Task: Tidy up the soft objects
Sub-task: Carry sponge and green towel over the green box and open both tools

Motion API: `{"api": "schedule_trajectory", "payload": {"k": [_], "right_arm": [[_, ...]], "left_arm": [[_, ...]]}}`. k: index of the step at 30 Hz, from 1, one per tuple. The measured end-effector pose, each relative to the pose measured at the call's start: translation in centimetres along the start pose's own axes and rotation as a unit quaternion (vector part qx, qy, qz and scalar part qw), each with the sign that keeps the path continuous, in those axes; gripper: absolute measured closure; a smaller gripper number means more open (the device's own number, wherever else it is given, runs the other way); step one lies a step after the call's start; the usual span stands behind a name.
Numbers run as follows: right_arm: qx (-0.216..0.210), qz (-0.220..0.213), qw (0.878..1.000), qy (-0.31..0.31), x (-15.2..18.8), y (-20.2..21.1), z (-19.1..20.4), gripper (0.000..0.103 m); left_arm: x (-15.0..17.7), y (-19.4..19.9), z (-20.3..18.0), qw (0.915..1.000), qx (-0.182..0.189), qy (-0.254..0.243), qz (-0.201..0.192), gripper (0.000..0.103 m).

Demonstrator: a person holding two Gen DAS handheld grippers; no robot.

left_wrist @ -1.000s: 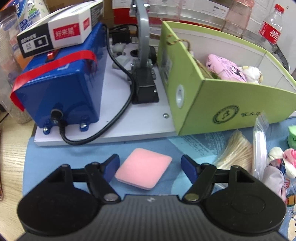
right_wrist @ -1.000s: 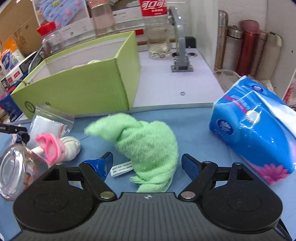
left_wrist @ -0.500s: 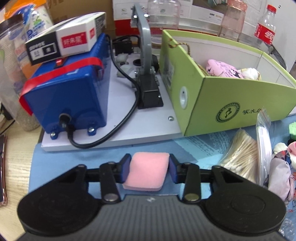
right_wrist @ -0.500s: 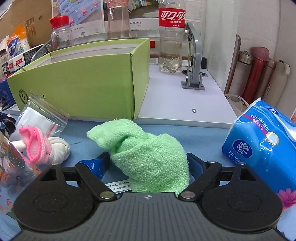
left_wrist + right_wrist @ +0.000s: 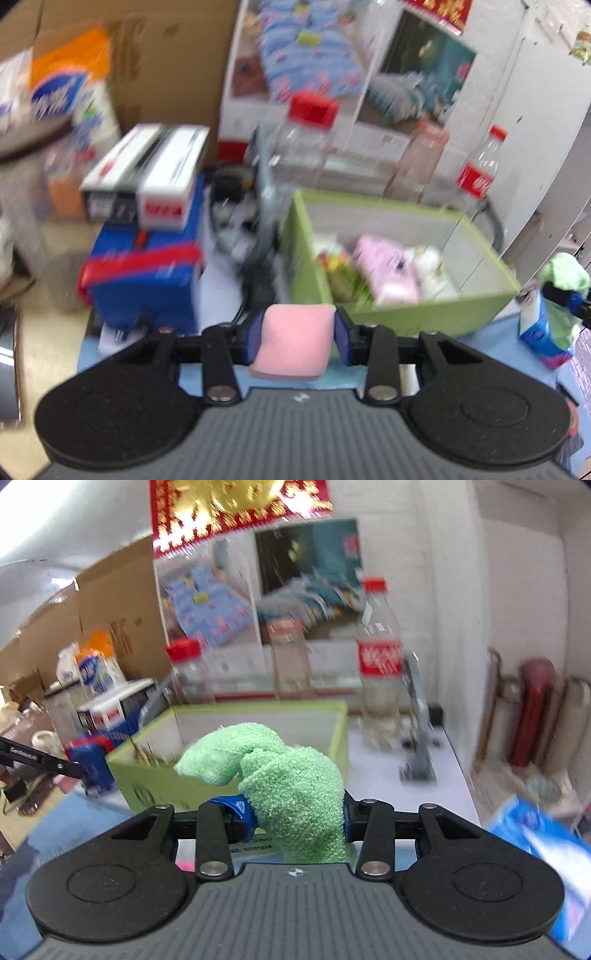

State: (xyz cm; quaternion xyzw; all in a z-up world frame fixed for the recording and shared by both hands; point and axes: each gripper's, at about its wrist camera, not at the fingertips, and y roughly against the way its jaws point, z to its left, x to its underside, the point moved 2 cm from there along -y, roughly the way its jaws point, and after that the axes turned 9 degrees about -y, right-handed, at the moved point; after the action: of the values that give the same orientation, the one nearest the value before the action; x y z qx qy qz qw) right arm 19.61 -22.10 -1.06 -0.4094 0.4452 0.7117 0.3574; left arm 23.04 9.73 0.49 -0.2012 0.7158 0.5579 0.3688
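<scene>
My left gripper (image 5: 297,338) is shut on a pink sponge (image 5: 291,341) and holds it in the air, in front of the green box (image 5: 424,314). The box holds a pink cloth (image 5: 384,266) and other soft things. My right gripper (image 5: 295,816) is shut on a green towel (image 5: 284,782) and holds it raised before the same green box (image 5: 159,779). In the left wrist view the right gripper with the towel (image 5: 563,275) shows at the far right. In the right wrist view the left gripper's finger (image 5: 40,760) shows at the left.
A blue machine (image 5: 144,273) with white cartons on top stands left of the box. Bottles (image 5: 380,686) and jars (image 5: 188,675) stand behind it. A blue tissue pack (image 5: 535,834) lies at the right. A blue mat (image 5: 491,339) covers the table front.
Both grippers have lifted off the table with their loads, the pink sponge and the green towel. The right gripper has shut on the towel. Both views now look higher, over the box.
</scene>
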Motion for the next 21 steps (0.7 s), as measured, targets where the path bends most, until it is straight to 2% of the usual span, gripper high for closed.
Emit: {"api": "schedule_trajectory", "payload": {"k": [4,9,11,14,21], "right_arm": [[-0.007,0.015,1.0,0.024,-3.5,-5.0,1.4,0.076],[-0.012,0.044,0.999,0.019,-4.7,-10.2,0.9,0.071],[-0.008,0.057,0.998,0.01,-4.4,-12.0,0.7,0.068],[0.02,0.1,0.995,-0.017,-3.8,-13.9,0.2,0.062],[0.004,0.041,0.999,-0.028,-4.3,-11.9,0.7,0.051]], "left_arm": [[-4.3,-3.0,-2.2,0.9997,0.022,-0.006,-0.007,0.065],[-6.5,-7.8,-4.5,0.9993,0.027,-0.023,0.013,0.064],[-6.6,-9.4,-4.9,0.9989,0.027,-0.029,0.027,0.055],[-6.3,-10.9,-5.1,0.9986,0.023,-0.028,0.038,0.043],[-5.6,-9.3,-5.5,0.9991,0.009,-0.037,0.018,0.039]]}}
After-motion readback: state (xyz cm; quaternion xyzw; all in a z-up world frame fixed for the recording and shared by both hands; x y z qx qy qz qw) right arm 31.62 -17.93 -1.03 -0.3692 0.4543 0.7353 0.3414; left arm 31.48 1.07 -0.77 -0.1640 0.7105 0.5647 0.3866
